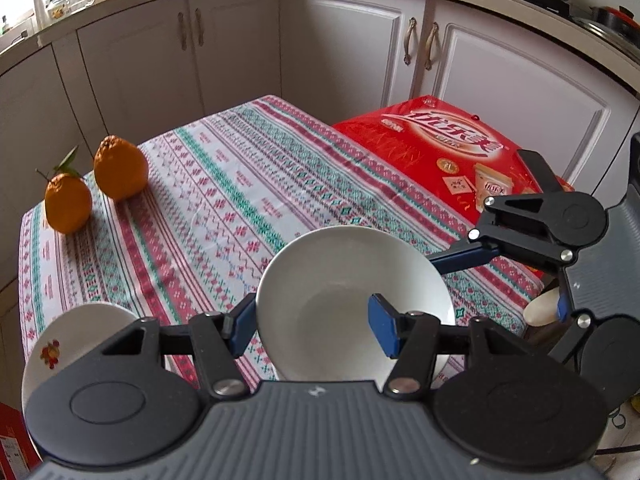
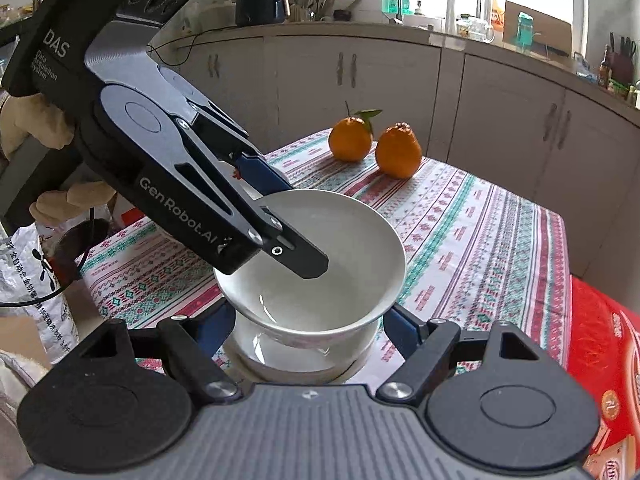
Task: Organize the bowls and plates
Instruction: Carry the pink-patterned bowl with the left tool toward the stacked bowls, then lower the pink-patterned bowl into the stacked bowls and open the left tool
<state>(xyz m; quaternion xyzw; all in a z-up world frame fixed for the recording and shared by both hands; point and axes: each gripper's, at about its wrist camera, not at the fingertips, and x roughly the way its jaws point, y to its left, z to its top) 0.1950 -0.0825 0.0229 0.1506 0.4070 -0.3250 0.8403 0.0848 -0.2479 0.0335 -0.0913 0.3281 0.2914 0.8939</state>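
- Pinches the upper bowl (image 1: pixel 340 264) by its wall with the left tool (image 1: pixel 312 324): one blue pad inside the white bowl, the other outside against its left side, jaws drawn in as far as the wall allows.
- Holds that bowl tilted, directly over the lower bowl (image 2: pixel 296 360), its foot dipping into the lower one; cannot tell whether the two touch.
- Brackets the lower bowl with the right tool (image 2: pixel 306 328), partly spread, a blue pad pressed to each side just under the upper bowl's rim.
- Seen from the right wrist: left tool coming in from the upper left, a gloved hand (image 2: pixel 68 200) behind it.
- Both bowls at the near edge of the surface (image 2: pixel 480 240), which wears a cloth banded in red, green and white.
- Near the left corner, low in the left wrist view: a white dish with a fruit print (image 1: pixel 68 332), apart from the bowls.
- On the right, a red printed carton (image 1: pixel 432 148) lying beside the cloth's edge.
- Towards the far left corner, two oranges (image 1: pixel 120 168) standing side by side, one with a leafy stem.
- Beyond, pale kitchen cabinets (image 1: pixel 352 48) under a cluttered worktop.
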